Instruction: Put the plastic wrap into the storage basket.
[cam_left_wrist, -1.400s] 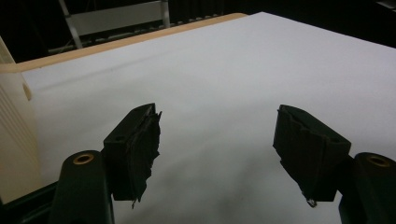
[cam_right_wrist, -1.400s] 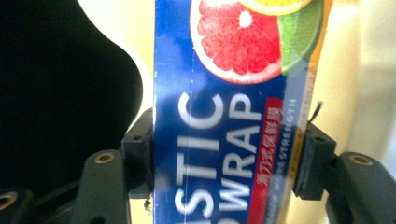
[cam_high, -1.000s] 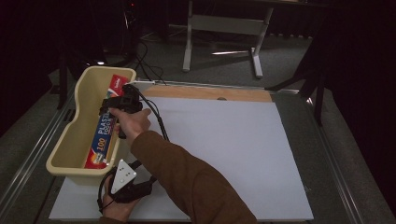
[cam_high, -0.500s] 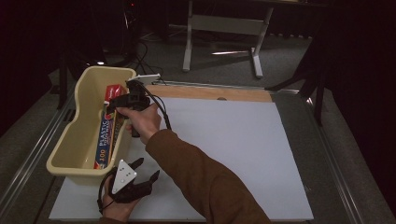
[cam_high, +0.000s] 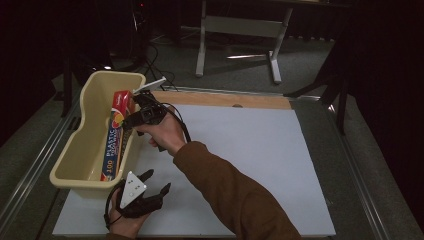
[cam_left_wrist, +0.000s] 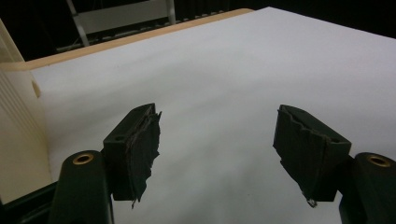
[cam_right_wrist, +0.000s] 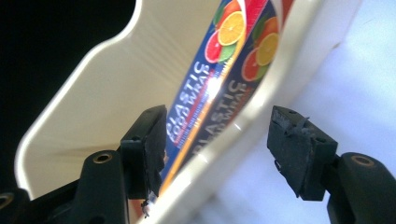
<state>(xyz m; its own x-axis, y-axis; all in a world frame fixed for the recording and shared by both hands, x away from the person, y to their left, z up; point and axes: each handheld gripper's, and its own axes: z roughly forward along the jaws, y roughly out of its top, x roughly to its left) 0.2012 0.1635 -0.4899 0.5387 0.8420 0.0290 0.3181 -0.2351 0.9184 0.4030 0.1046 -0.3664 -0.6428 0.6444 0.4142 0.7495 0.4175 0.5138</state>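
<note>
A cream plastic tub (cam_high: 90, 90) stands at the left of the white mat (cam_high: 260, 150). Inside it a plastic wrap box (cam_high: 114, 137), printed with citrus fruit, lies lengthwise against the right wall. My right gripper (cam_high: 130, 119) hovers over that wall, pointing into the tub. In the right gripper view the tub's rim (cam_right_wrist: 261, 102) and the box (cam_right_wrist: 219, 79) run between the jaws of the right gripper (cam_right_wrist: 217, 140). The jaws have just been closing slightly but stand apart and press on nothing. My left gripper (cam_high: 156, 181) rests open by the tub's near corner, its jaws (cam_left_wrist: 217, 140) over bare mat.
A wooden strip (cam_high: 225, 99) borders the mat's far edge. Beyond it stand a metal frame's legs (cam_high: 272, 65) and cables on the floor (cam_high: 160, 55). Metal rails (cam_high: 357, 175) run along the table's sides. The sleeve of the right arm (cam_high: 235, 195) crosses the mat's near left.
The right hand has drifted right and a little up, from over the tub's inside to its right wall. The box stays in the tub. The left hand has not moved.
</note>
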